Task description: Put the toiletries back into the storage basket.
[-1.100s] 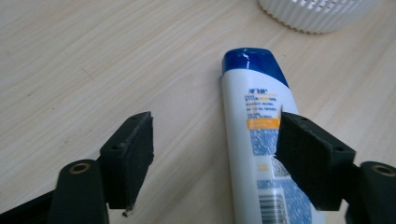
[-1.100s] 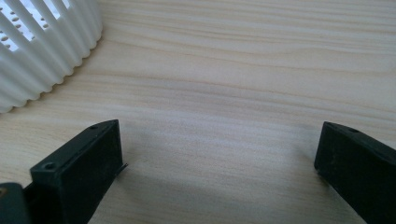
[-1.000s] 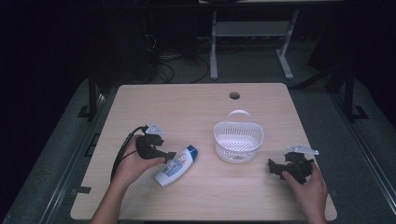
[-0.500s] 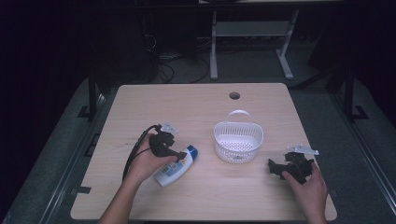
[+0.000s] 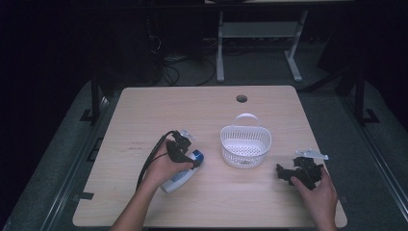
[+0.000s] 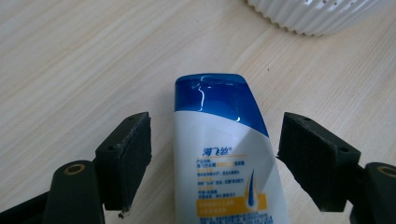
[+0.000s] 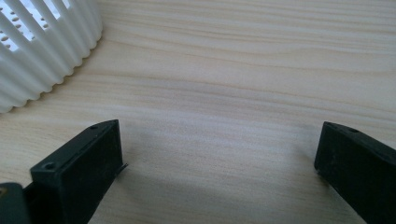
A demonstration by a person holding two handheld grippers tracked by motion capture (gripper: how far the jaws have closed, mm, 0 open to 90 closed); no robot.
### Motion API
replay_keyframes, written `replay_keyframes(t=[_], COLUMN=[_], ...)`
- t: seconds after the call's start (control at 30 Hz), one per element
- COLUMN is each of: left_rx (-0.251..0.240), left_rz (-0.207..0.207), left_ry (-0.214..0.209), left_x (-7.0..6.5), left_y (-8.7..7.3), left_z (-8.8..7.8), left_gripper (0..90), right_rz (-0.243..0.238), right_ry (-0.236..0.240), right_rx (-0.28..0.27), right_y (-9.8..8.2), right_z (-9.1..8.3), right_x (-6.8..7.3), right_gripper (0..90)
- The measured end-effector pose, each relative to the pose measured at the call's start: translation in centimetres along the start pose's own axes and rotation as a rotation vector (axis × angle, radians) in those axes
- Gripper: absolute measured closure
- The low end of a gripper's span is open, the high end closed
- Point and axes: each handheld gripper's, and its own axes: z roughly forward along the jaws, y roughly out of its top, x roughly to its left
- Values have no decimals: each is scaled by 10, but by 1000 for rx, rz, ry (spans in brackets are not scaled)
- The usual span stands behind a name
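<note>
A white shampoo bottle (image 5: 174, 182) with a blue cap lies flat on the wooden table (image 5: 192, 110), left of centre. My left gripper (image 5: 188, 158) hangs low over its cap end. In the left gripper view the bottle (image 6: 212, 98) lies between the open jaws of my left gripper (image 6: 215, 161), with a gap at each pad. A white ribbed basket (image 5: 245, 147) with a handle stands just right of the bottle. My right gripper (image 5: 287, 173) rests on the table near the front right, pointing toward the basket. Its jaws (image 7: 219, 172) are open over bare wood.
The basket's ribbed wall (image 7: 42, 42) is close to the right gripper's left jaw. A round cable hole (image 5: 241, 98) sits near the table's far edge. A black cable (image 5: 149, 159) trails from the left gripper. Dark floor and desk legs lie beyond the table.
My left hand has moved right and down, from beside the bottle to straddling its cap end with open jaws. The right hand, the basket and the bottle have stayed put.
</note>
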Motion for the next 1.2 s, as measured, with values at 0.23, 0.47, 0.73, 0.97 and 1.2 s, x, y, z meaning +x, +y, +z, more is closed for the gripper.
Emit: replay_keyframes(t=[0.23,0.47,0.73,0.97,1.2], left_rx=[55,88,101,112,119], left_rz=[9,20,19,30,25], left_ry=[10,26,36,58,73], left_x=[-3,-6,-6,-9,-11], left_y=[2,3,4,5,6], left_z=[12,21,25,24,24], left_gripper=[252,252,256,289,337], right_rz=[0,0,0,-2,-2], right_ry=[0,0,0,2,2], right_rx=[0,0,0,0,0], right_y=[0,0,0,0,0], right_z=[0,0,0,0,0], right_x=[0,0,0,0,0], right_gripper=[4,4,4,4,4])
